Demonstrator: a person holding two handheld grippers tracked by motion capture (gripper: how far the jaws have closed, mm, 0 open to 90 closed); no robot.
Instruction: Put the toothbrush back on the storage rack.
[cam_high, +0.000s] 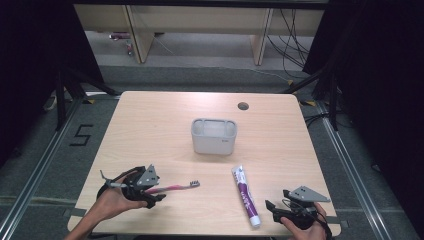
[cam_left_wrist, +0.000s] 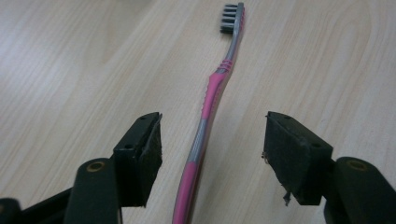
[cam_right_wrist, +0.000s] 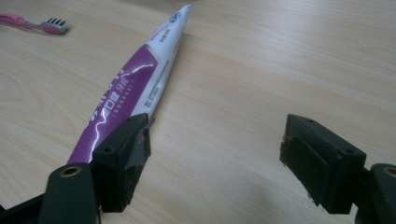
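Observation:
A pink and grey toothbrush (cam_high: 177, 187) lies flat on the wooden table (cam_high: 150, 130), bristles toward the right. My left gripper (cam_high: 158, 189) is open, low over the table, and its jaws straddle the brush handle (cam_left_wrist: 215, 93) without touching it. A purple and white toothpaste tube (cam_high: 245, 196) lies lengthwise to the right of the brush. My right gripper (cam_high: 276, 199) is open near the table's front right corner. In the right gripper view the tube (cam_right_wrist: 135, 79) lies just outside the left jaw, and nothing is between the jaws of the right gripper (cam_right_wrist: 217, 158).
A pale grey rectangular holder (cam_high: 213, 136) with compartments stands upright at the table's middle. A round cable hole (cam_high: 243, 106) sits near the far edge. The toothbrush head (cam_right_wrist: 51, 25) shows at the far left of the right gripper view.

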